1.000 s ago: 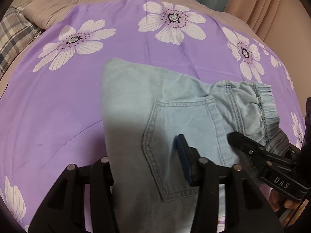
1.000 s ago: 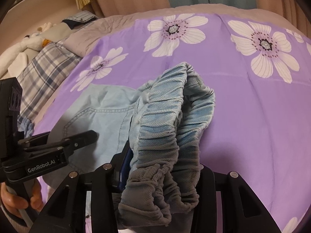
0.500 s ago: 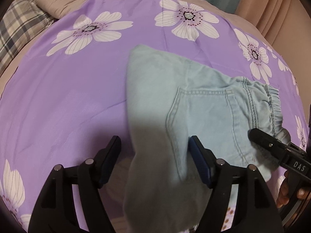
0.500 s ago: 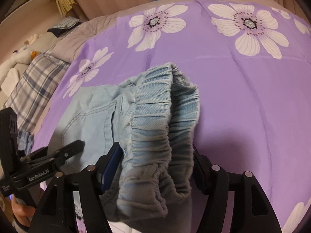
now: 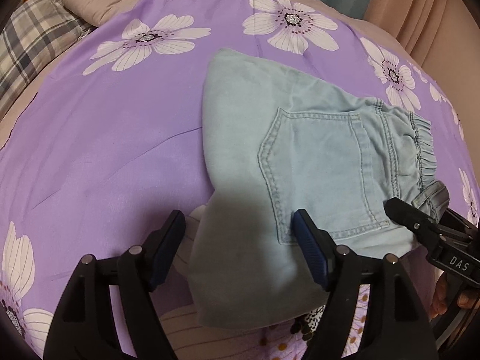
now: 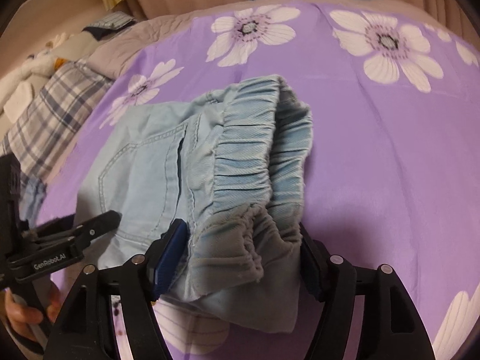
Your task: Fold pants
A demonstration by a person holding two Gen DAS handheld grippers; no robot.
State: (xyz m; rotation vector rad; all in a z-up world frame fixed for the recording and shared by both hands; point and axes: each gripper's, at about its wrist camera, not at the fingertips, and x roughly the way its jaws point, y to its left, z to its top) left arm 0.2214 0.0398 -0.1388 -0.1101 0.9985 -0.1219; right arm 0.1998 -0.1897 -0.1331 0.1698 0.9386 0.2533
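We cannot see the near hem of the folded pants [image 6: 210,186]: it runs behind the right hand-held gripper [image 6: 240,252]. The hand [image 5: 450,300] holding it is cut off at the left view's edge.

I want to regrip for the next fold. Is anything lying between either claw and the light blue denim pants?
Nothing visible. The light blue denim pants lie directly between the open fingers of the left claw and the right claw, on the purple flowered bedspread.
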